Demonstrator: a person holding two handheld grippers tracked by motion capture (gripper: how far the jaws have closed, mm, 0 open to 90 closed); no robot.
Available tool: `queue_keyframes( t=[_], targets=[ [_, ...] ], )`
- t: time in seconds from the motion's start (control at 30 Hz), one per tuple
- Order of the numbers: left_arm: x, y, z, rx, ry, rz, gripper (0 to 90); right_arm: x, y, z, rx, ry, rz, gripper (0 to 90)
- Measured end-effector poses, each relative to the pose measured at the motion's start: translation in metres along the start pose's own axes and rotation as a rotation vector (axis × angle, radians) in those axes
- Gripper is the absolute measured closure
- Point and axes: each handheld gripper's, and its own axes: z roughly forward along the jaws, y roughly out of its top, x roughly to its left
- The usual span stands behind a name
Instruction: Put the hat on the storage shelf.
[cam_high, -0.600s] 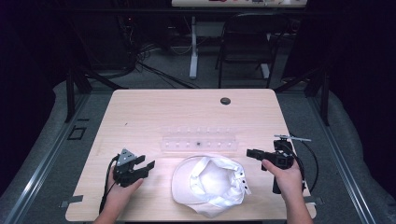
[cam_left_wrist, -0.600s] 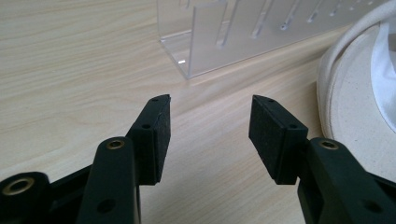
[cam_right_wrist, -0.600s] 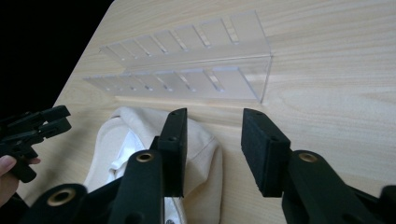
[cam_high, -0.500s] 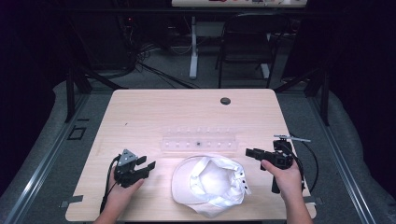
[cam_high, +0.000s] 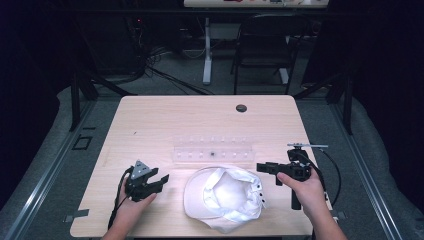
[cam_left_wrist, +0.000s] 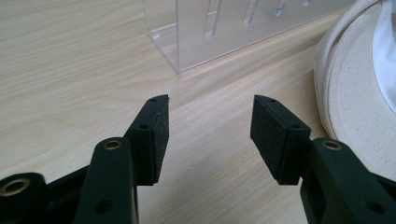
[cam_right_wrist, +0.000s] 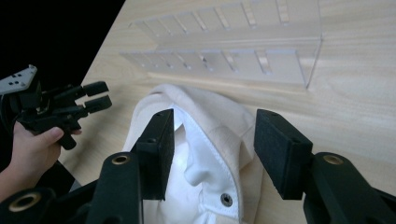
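A white cap (cam_high: 223, 196) lies upside down near the table's front edge, its brim (cam_left_wrist: 355, 88) toward the left. My left gripper (cam_high: 161, 180) stands open to the left of the cap, a short gap from the brim, nothing between its jaws (cam_left_wrist: 209, 126). My right gripper (cam_high: 261, 167) is open at the cap's right rim, and its jaws straddle the cap's edge (cam_right_wrist: 212, 135) from above. The other hand and its gripper (cam_right_wrist: 95, 100) show at the left of the right gripper view.
A clear acrylic rack (cam_high: 212, 152) with slots lies across the table just behind the cap (cam_right_wrist: 224, 56); its near corner (cam_left_wrist: 187, 37) is ahead of my left gripper. A dark round grommet (cam_high: 241, 108) sits at the table's far edge.
Both grippers have edged slightly inward toward the cap. The cap has not moved.
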Motion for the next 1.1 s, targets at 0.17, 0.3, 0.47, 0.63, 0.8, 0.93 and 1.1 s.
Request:
queue_keyframes(
  t=[0.17,0.3,0.47,0.63,0.8,0.93,1.1],
  targets=[
    [0.001,0.000,0.001,-0.004,0.001,-0.014,47.5,0.000,0.001,0.003,0.061,-0.019,0.029,48.5],
    [0.001,-0.001,0.000,-0.002,-0.003,-0.021,47.4,-0.002,0.001,0.005,0.098,-0.024,0.047,48.3],
    [0.002,0.000,-0.001,-0.001,-0.003,-0.017,47.5,-0.002,0.002,0.004,0.122,-0.065,0.041,47.6],
    [0.002,0.000,-0.001,-0.003,-0.005,-0.019,47.4,-0.002,0.001,0.003,0.159,-0.092,0.047,47.1],
    [0.002,-0.001,-0.001,0.003,-0.002,-0.022,47.0,-0.004,-0.004,0.004,0.192,-0.086,0.072,46.1],
    [0.002,-0.001,-0.001,0.003,-0.001,-0.021,46.8,-0.003,-0.010,0.005,0.236,-0.067,0.068,43.8],
    [0.002,-0.001,-0.001,0.004,-0.001,-0.021,46.8,-0.003,-0.017,0.008,0.267,-0.057,0.067,42.8]
  ],
)
